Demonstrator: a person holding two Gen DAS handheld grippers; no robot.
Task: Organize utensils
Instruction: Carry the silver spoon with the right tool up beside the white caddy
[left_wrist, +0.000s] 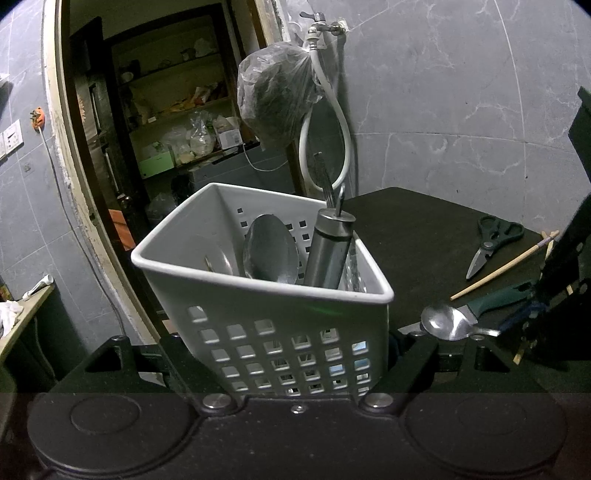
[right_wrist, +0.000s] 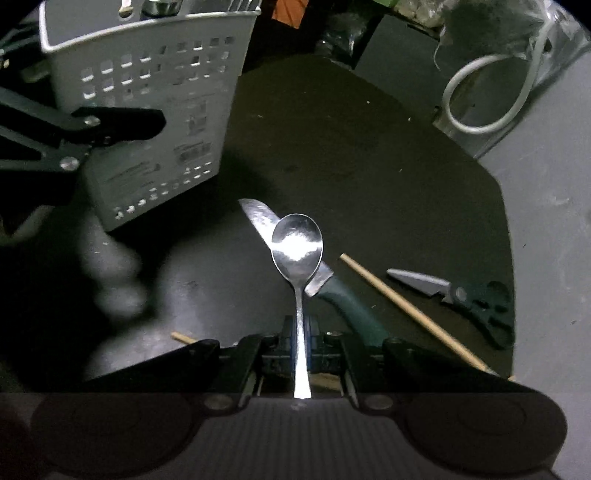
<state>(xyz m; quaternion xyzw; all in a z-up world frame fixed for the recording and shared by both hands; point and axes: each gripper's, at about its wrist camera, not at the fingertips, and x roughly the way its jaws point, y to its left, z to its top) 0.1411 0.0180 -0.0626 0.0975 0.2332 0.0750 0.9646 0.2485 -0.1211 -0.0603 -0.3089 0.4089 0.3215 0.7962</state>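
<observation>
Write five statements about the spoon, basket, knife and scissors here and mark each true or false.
1. The right gripper is shut on the spoon by its handle. True.
2. The basket is empty. False: it holds a large spoon and a metal cylinder, among other utensils.
3. The left gripper clamps the basket. True.
4. The knife stands in the basket. False: it lies on the table, under the held spoon.
5. The scissors lie inside the basket. False: they lie on the table, past the chopstick.
</observation>
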